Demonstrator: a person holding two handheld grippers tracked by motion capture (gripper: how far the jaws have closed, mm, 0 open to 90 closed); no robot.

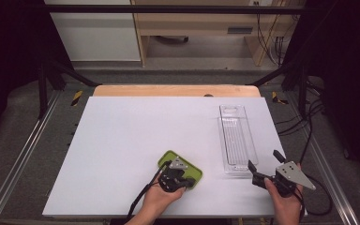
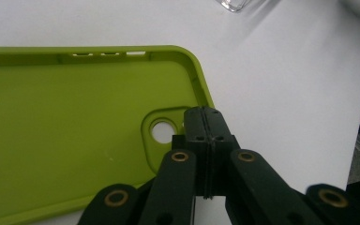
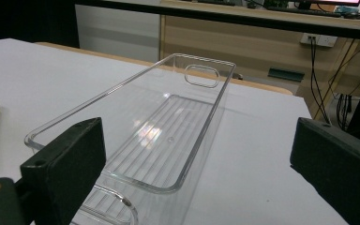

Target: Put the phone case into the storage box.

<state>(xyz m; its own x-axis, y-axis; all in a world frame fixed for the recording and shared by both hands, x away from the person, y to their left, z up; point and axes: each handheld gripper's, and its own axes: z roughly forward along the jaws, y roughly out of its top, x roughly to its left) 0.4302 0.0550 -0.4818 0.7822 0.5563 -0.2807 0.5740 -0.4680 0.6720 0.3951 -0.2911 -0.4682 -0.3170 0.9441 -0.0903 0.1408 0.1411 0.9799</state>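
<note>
A lime-green phone case (image 1: 193, 170) lies inside-up on the white table (image 1: 122, 140), near the front edge. My left gripper (image 1: 176, 177) rests on it, shut. In the left gripper view its closed jaws (image 2: 205, 112) sit at the case's (image 2: 75, 122) corner rim beside the camera hole; I cannot tell whether the rim is pinched. A clear plastic tray (image 1: 236, 140) lies lengthwise at the right. My right gripper (image 1: 264, 161) stands open just in front of the tray's near end. In the right gripper view its gripper (image 3: 197, 140) has one jaw on each side of the tray (image 3: 168, 122), apart from it.
The table's front edge runs just below both hands. A wooden strip (image 1: 176, 90) lines the far edge, with a metal frame and cables (image 1: 309, 122) at the right. The left and middle of the table hold nothing else.
</note>
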